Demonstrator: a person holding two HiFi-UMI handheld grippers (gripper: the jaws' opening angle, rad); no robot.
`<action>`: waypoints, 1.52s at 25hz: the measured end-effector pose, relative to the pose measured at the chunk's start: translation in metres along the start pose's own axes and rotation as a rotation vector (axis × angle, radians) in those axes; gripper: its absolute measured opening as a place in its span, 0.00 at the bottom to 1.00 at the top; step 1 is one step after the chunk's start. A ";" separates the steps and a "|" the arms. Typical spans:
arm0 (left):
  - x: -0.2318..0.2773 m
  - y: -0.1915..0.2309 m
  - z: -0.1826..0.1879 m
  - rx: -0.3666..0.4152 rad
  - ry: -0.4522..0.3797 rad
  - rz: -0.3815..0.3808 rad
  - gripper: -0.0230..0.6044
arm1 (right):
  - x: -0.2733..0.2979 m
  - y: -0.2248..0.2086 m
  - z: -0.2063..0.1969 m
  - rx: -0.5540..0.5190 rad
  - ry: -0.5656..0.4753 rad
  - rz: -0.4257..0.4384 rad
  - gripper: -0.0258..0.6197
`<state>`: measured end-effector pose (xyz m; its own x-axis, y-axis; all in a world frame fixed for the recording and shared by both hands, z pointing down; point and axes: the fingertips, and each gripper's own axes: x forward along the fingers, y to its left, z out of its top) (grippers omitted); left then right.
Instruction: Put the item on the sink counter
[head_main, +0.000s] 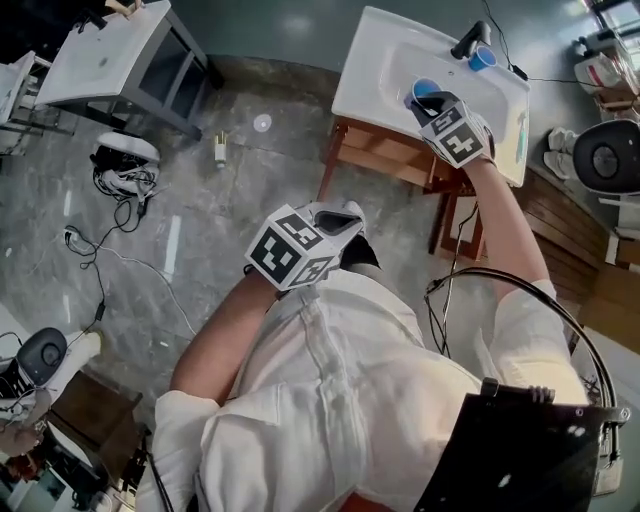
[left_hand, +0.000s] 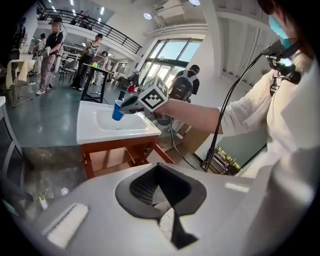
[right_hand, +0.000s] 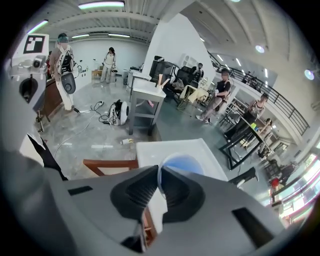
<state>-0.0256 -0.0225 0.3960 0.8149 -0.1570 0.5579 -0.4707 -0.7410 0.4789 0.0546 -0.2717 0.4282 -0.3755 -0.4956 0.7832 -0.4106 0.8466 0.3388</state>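
Right gripper (right_hand: 159, 181): jaws clamped on the thin wall of the blue cup (right_hand: 183, 163), one pad inside the rim and one outside. The cup's mouth opens just beyond the jaws. A rim pinch probably suits it, as the cup looks too wide to span.

The cup hangs over the white sink counter (right_hand: 150, 150), which lies below and ahead of the jaws. It does not look set down yet.

A second blue cup (head_main: 482, 57) stands further beyond the jaws, by the faucet (head_main: 470, 40).

Left gripper (left_hand: 160, 200): jaws together, nothing between them. It is held back near the person's chest, likely kept clear because one gripper is enough.
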 end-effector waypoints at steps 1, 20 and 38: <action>-0.003 -0.004 -0.009 0.003 0.005 -0.007 0.04 | -0.006 0.015 -0.001 0.015 -0.002 0.002 0.07; 0.050 -0.063 -0.081 0.037 0.150 -0.156 0.04 | -0.015 0.188 -0.122 0.127 0.058 0.050 0.07; 0.154 -0.035 -0.078 -0.052 0.265 -0.148 0.04 | 0.123 0.150 -0.283 0.185 0.138 -0.015 0.07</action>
<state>0.0904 0.0297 0.5181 0.7625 0.1310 0.6336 -0.3756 -0.7077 0.5984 0.1817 -0.1504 0.7224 -0.2560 -0.4653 0.8473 -0.5650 0.7833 0.2594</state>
